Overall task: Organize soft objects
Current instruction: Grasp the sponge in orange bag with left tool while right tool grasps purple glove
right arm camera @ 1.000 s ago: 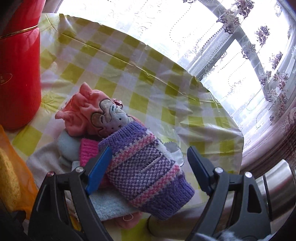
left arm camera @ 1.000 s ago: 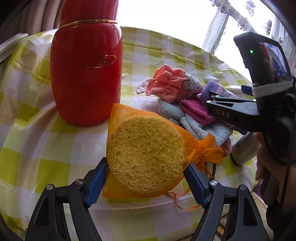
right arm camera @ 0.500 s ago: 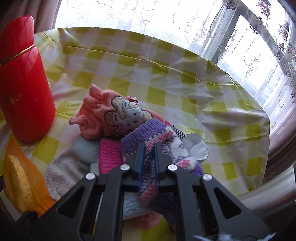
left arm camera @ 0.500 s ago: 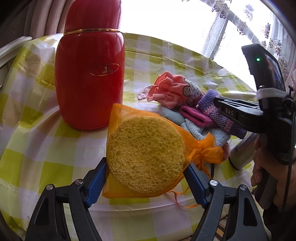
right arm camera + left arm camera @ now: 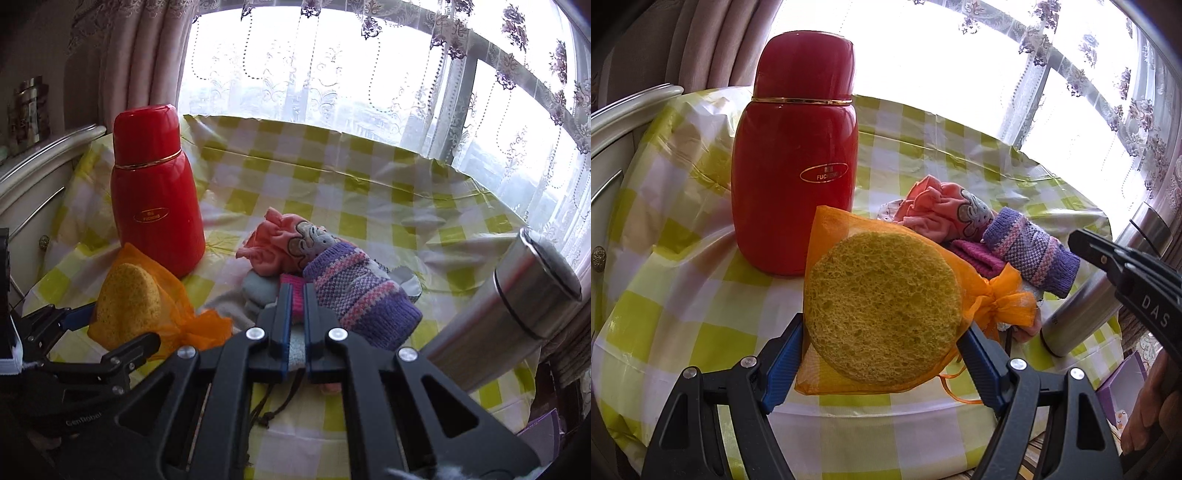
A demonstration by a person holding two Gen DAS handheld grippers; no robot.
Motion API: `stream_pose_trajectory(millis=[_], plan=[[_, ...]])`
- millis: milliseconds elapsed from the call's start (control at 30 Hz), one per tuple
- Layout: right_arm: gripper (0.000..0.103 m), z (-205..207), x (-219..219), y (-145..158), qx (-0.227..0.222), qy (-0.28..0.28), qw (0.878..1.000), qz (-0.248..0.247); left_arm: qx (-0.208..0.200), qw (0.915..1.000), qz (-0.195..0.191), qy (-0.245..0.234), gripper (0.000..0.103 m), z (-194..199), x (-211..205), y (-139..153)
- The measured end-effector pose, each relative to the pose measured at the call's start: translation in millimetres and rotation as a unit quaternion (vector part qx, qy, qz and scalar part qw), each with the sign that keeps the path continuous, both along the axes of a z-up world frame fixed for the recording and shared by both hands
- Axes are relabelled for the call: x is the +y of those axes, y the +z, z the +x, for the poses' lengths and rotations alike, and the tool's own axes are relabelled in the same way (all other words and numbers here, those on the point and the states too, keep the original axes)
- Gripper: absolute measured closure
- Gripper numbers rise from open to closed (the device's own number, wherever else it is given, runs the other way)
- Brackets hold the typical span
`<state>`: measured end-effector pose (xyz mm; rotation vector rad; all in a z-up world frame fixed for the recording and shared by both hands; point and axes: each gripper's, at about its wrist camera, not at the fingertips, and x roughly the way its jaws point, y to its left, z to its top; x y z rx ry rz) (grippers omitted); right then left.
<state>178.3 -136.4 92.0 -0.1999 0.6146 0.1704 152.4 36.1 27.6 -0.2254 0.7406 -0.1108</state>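
Left gripper: jaws apart, pressed on both sides of the bagged sponge.
Right gripper: jaws nearly together; grip uncertain.
Sock pile: on worktop, at the sponge's 2 o'clock.
Red flask: sponge's 11 o'clock.

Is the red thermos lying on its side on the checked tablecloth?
No, the red thermos stands upright on the checked tablecloth, cap on top.

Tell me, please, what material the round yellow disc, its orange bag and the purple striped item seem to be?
Yellow disc: probably cellulose sponge, matte, with open irregular pores. Orange bag: sheer organza-like mesh; the disc shows through it. Purple striped item: knitted yarn, likely wool or acrylic, with visible stitches and a ribbed cuff.
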Motion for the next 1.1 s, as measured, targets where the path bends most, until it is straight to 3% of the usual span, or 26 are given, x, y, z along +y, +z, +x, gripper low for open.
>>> stream_pose_trajectory(millis=[100,167,233,300,367,433,567,767,800,833,933,1033,1100], plan=[[0.094,7,-9,-10,0.014,-0.024,1.000,-0.011,0.000,1.0000,-0.002,-0.001,0.023,-1,-1,0],[0.083,21,-11,-16,0.041,-0.034,0.999,-0.011,0.001,1.0000,-0.002,-0.003,0.023,-2,-2,-1],[0.039,37,-6,-19,0.045,-0.040,0.998,-0.025,0.002,1.0000,0.000,-0.004,0.023,-2,-3,-1],[0.019,53,2,-21,0.040,-0.055,0.996,-0.059,0.003,1.0000,-0.003,-0.003,0.023,-1,-2,-2],[0.018,70,8,-22,0.035,-0.068,0.993,-0.089,0.005,1.0000,-0.006,-0.001,0.023,-1,0,-3],[0.010,87,9,-26,0.047,-0.085,0.990,-0.106,0.008,0.9999,-0.009,-0.001,0.023,0,1,-4],[0.010,114,3,-43,0.088,-0.100,0.985,-0.111,0.011,0.9999,-0.012,-0.004,0.023,2,1,-6],[0.011,137,-14,-56,0.111,-0.127,0.981,-0.093,0.015,0.9998,-0.015,-0.003,0.023,2,2,-8],[0.020,138,-16,-59,0.117,-0.123,0.982,-0.084,0.015,0.9998,-0.015,-0.003,0.023,2,1,-8],[0.037,138,-16,-62,0.123,-0.119,0.982,-0.078,0.015,0.9998,-0.015,-0.003,0.023,2,1,-7],[0.062,130,-14,-62,0.115,-0.111,0.985,-0.067,0.013,0.9998,-0.015,-0.001,0.023,1,3,-7],[0.073,113,-12,-51,0.093,-0.091,0.990,-0.048,0.007,0.9999,-0.014,0.002,0.023,0,2,-4],[0.075,101,-11,-43,0.082,-0.076,0.993,-0.031,0.000,0.9999,-0.011,0.002,0.023,-3,1,-2]])
